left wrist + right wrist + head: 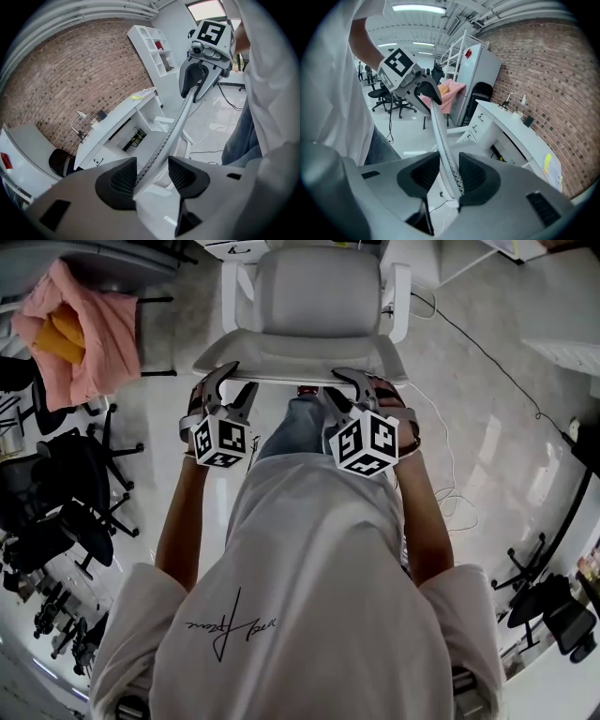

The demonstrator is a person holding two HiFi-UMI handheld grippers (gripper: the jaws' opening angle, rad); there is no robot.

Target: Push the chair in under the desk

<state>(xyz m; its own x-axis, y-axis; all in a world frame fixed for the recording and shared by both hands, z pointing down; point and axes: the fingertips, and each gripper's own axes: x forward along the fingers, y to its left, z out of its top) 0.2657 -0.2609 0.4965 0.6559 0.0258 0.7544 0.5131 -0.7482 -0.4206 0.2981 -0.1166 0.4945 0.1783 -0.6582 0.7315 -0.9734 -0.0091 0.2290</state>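
The white chair stands right in front of me, its seat pointing away from me and towards the white desk. The thin mesh top edge of its backrest runs across the head view. My left gripper straddles that edge near its left end. In the left gripper view the edge lies against one pad, with a gap to the other. My right gripper straddles the edge near its right end. There the edge rests by one pad and stays off the other. Both grippers are open.
A pink cloth hangs over a chair at the left, with black office chairs below it. A cable trails over the shiny floor at the right. A white shelf stands past the desk, and a brick wall is behind the desk.
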